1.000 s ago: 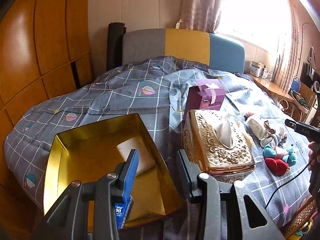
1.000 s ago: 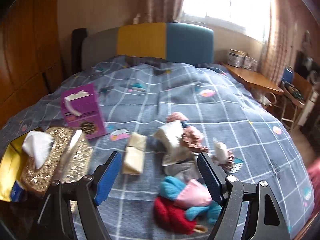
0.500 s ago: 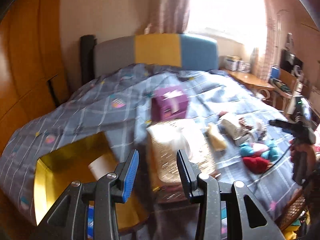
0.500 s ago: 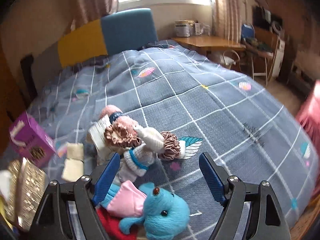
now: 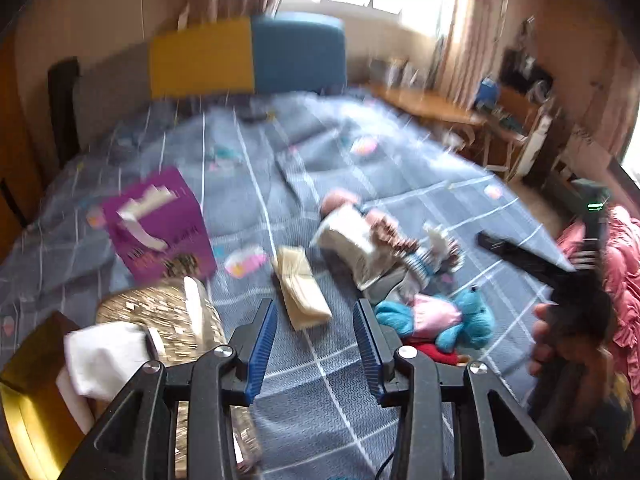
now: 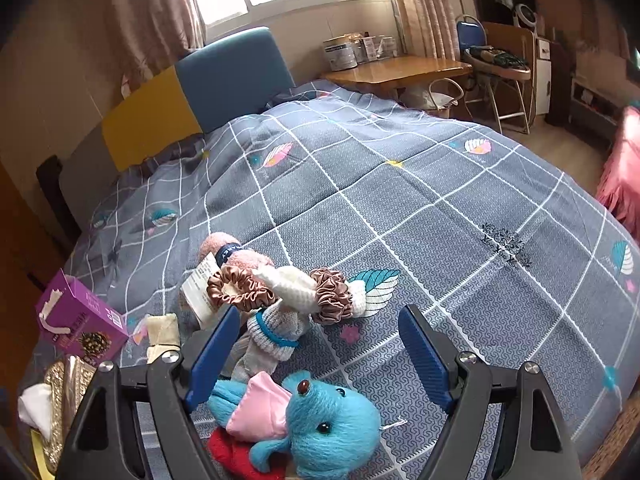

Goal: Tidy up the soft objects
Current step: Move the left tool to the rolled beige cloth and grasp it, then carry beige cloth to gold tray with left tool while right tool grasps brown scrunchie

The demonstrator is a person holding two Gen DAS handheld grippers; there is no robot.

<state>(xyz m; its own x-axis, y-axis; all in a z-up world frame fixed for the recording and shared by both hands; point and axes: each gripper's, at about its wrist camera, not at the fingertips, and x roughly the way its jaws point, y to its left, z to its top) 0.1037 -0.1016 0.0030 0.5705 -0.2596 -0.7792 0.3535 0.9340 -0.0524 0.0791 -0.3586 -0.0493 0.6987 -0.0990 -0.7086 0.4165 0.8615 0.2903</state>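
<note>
Both the left gripper (image 5: 314,344) and right gripper (image 6: 318,360) are released, empty; blue plush elephant (image 6: 320,424), scrunchies (image 6: 240,292) and socks (image 6: 276,328) ahead remain unsorted.

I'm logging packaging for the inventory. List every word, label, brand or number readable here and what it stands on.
No text reads clearly in either view.
Purple box: white print on its face, too small and blurred to read.
White tag on the pink rolled towel: fine print, unreadable.
Dark band around that towel: pale lettering, too small.
Black emblem printed on the duvet: ornamental, lettering illegible.
</note>
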